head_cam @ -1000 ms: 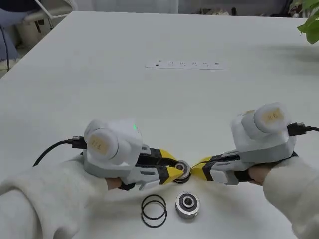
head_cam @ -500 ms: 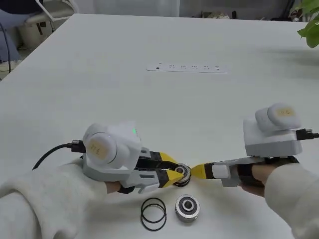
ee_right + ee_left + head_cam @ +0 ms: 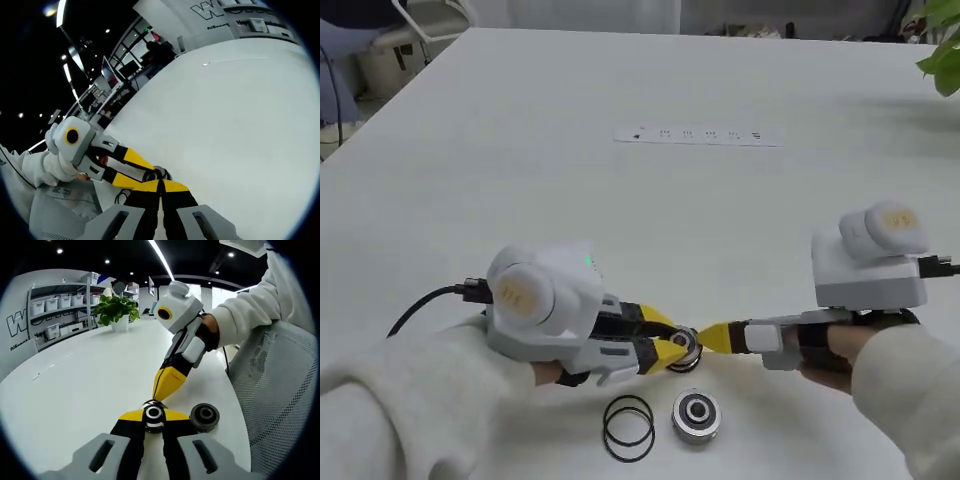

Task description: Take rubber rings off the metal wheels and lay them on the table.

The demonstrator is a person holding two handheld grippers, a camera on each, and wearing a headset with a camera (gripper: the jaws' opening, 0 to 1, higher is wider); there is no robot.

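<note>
My left gripper (image 3: 672,346) is shut on a small metal wheel (image 3: 685,340), held just above the white table (image 3: 620,220). In the left gripper view the wheel (image 3: 153,413) sits between the yellow jaws, a dark ring around its rim. My right gripper (image 3: 708,340) comes in from the right, its jaws shut, their tips touching the wheel's edge; whether they pinch rubber is unclear. A second wheel (image 3: 696,415) lies flat on the table near me, showing as (image 3: 205,416) too. Two black rubber rings (image 3: 628,425) lie overlapping beside it.
A white power strip (image 3: 698,134) lies across the middle of the table. A black cable (image 3: 420,305) trails from the left gripper. A plant's leaves (image 3: 942,50) hang over the far right corner. A mesh chair (image 3: 270,390) stands close by the table's edge.
My right gripper's body has swung out to the right and rolled, while its tips stayed against the wheel. The left gripper kept its hold in place.
</note>
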